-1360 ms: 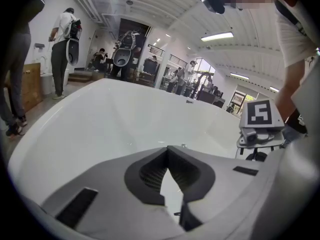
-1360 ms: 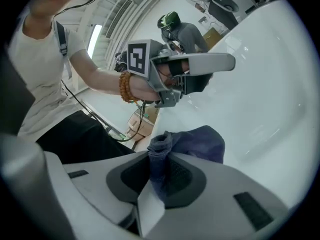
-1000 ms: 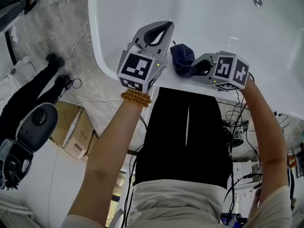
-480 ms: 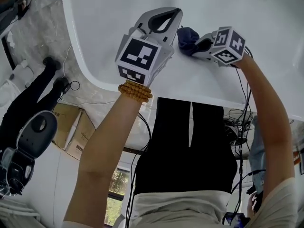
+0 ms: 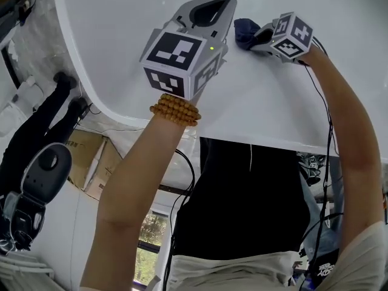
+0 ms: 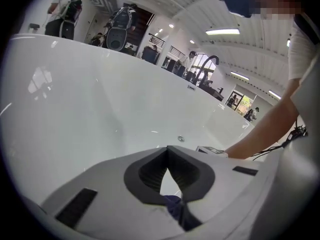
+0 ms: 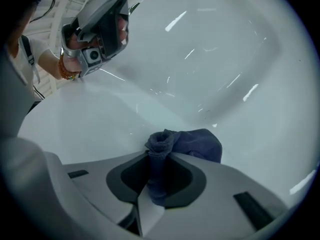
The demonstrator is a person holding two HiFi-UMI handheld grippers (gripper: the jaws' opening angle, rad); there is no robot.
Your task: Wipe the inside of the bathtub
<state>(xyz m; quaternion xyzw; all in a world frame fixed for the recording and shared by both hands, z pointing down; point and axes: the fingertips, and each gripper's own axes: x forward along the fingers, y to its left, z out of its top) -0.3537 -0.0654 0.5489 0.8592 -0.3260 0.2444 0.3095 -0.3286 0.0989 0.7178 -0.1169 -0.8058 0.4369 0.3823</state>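
Left claw (image 5: pixel 222 7) closed, empty, held over the bathtub (image 5: pixel 109 35) slope. Right claw (image 5: pixel 259 38) clamped on dark blue cloth (image 5: pixel 244 31), which lies against the inner wall. Risk: only a narrow fold is pinched, so drag while wiping could pull it free.

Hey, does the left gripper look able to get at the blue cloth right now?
Probably yes: the left gripper hangs just beside the blue cloth inside the bathtub, nothing between them. But its jaws are shut, and the right gripper grips the cloth.
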